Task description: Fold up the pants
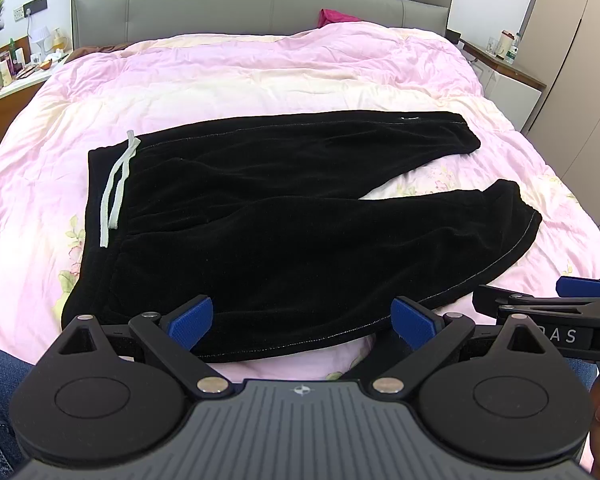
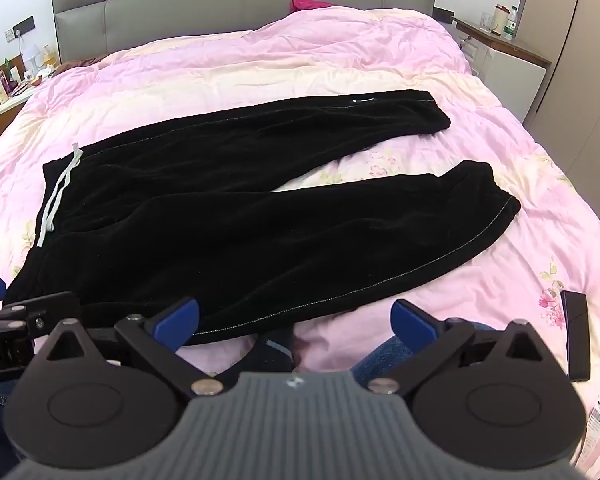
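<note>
One big bed (image 1: 260, 80) with a pink blanket fills the room, and a gray headboard (image 1: 260, 4) stands behind it. Black pants (image 1: 280, 208) lie flat on the blanket, legs spread apart, with a white string (image 1: 114, 196) at the waist. Both the left tongs (image 1: 302, 320) and the right tongs (image 2: 294, 318) are wide open, holding nothing, just over the near edge of the pants.

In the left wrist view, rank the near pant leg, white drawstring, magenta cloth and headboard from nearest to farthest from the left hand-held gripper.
From the left hand-held gripper:
1. Near pant leg, just ahead, at the fingertips.
2. White drawstring, ahead left, at the waistband.
3. Magenta cloth, far right, at the bed's head.
4. Headboard, just behind it.
</note>
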Demonstrator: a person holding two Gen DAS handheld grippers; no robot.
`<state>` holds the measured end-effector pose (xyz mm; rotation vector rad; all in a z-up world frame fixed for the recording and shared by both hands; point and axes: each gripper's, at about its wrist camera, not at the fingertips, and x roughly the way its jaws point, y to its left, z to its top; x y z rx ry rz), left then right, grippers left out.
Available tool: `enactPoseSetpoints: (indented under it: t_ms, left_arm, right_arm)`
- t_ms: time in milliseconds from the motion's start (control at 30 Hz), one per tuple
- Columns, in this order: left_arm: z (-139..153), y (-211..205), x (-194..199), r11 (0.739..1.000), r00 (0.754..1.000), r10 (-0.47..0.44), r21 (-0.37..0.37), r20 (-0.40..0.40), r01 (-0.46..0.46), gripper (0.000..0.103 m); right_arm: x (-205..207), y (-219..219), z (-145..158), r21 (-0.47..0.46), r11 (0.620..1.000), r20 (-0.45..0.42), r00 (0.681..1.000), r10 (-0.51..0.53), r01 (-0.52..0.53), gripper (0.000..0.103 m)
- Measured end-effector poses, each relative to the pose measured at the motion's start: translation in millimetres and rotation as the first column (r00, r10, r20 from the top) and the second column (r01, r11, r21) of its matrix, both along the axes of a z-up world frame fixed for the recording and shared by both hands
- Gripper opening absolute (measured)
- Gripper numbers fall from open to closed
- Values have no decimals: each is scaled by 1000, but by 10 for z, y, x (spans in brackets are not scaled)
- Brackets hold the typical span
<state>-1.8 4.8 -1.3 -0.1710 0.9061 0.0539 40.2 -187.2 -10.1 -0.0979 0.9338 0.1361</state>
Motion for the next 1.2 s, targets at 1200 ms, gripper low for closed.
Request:
enactPoseSetpoints:
  t_ms: [1200]
  left_arm:
    - [2, -3, -2, 1000, 1000, -1, -3, -1, 1, 103]
  right_arm:
    - [1, 18, 7, -8, 1000, -1, 1000, 8, -8, 98]
